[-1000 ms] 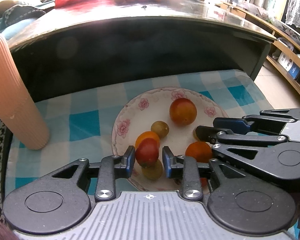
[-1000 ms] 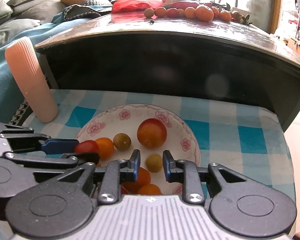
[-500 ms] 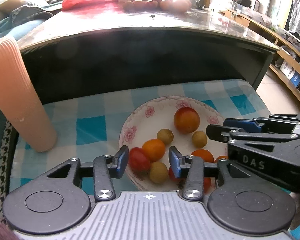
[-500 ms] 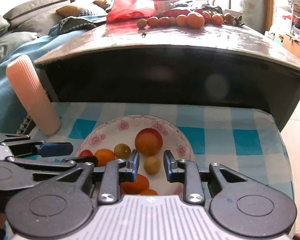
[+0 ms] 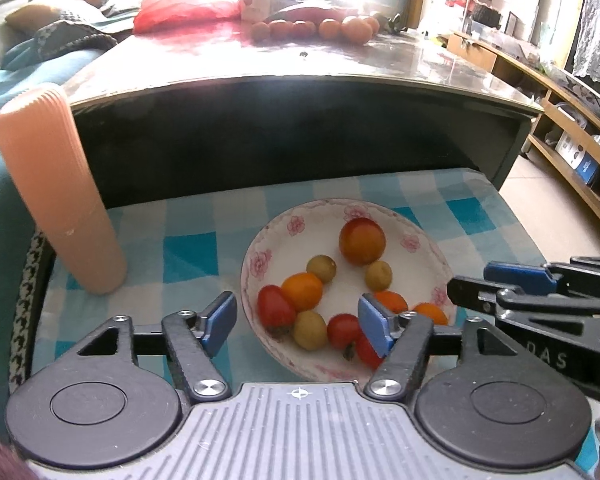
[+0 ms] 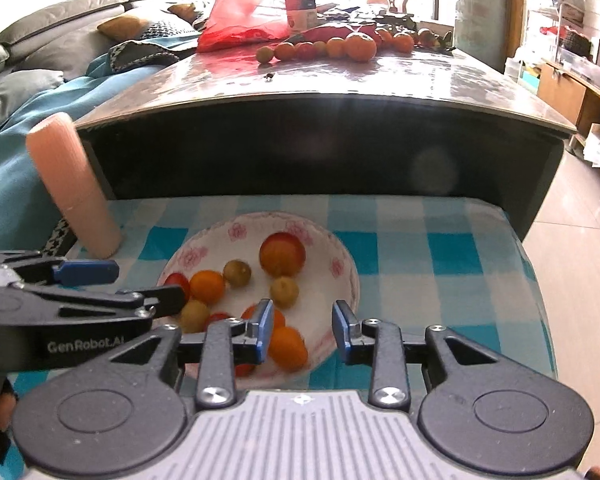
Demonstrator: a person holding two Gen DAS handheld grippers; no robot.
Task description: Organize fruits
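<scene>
a flowered plate (image 5: 260, 258) of small fruits (image 5: 362, 241) sits on a checked cloth (image 5: 188, 246). left gripper (image 5: 297, 320) and right gripper (image 6: 302, 330) hover at the plate's near rim, jaws spread, empty.

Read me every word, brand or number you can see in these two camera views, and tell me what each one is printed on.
"DAS": on the side of the right gripper, left wrist view.
"GenRobot.AI": on the side of the left gripper, right wrist view.
The carton on the far table has a printed label, too small and blurred to read.
Boxes on the shelf at right: print too small to read.
The floral plate carries no text.
</scene>
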